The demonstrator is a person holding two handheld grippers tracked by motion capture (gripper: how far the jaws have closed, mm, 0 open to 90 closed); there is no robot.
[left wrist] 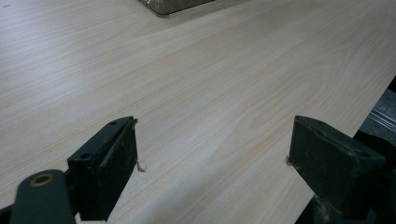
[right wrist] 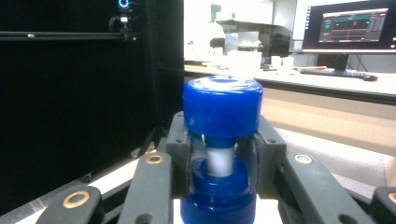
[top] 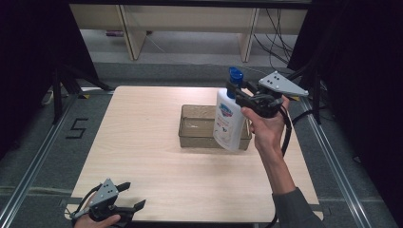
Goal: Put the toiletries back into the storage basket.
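Bottle (top: 229,121) hangs tilted above tray (top: 190,127), right gripper (top: 236,93) pinching its thin neck under blue cap (right wrist: 222,105). Your risk: bottle swings or slips, clips tray rim. Left gripper (top: 131,197) spread, idle near tabletop (top: 142,156) edge, well short of tray.

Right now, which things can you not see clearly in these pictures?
- Label text on the white bottle: too small and blurred in the high view.
- Inside of the clear tray: partly covered by the bottle there; cut off by the top edge in the left gripper view.
- Right gripper: its pads are mostly hidden behind the bottle's neck.
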